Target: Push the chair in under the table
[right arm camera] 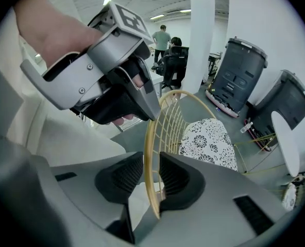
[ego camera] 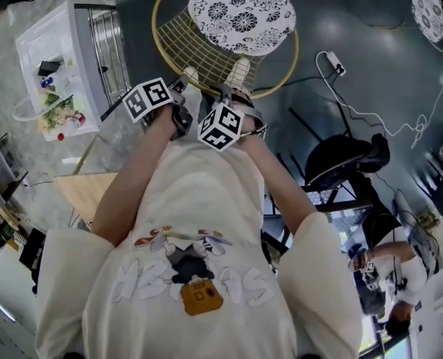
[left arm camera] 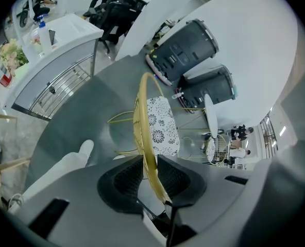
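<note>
The chair is gold wire with a black-and-white floral cushion (ego camera: 240,13), and it stands right in front of me on the dark floor. Its curved back rim (left arm camera: 142,117) runs between the pads of my left gripper (left arm camera: 148,176), which is shut on it. My right gripper (right arm camera: 151,176) straddles the same rim (right arm camera: 148,138) a little further along. A slim gap shows beside the wire, so it stands open. In the head view the left gripper (ego camera: 182,103) and right gripper (ego camera: 233,99) sit side by side at the near edge of the chair back. The left gripper (right arm camera: 106,76) also shows in the right gripper view.
A white table (ego camera: 57,58) with a metal rack and small items stands at the left. A power strip (ego camera: 334,62) with a white cable lies on the floor to the right, near a black office chair (ego camera: 341,159). Dark bins (left arm camera: 188,50) and a small round white table (left arm camera: 210,122) stand beyond the chair.
</note>
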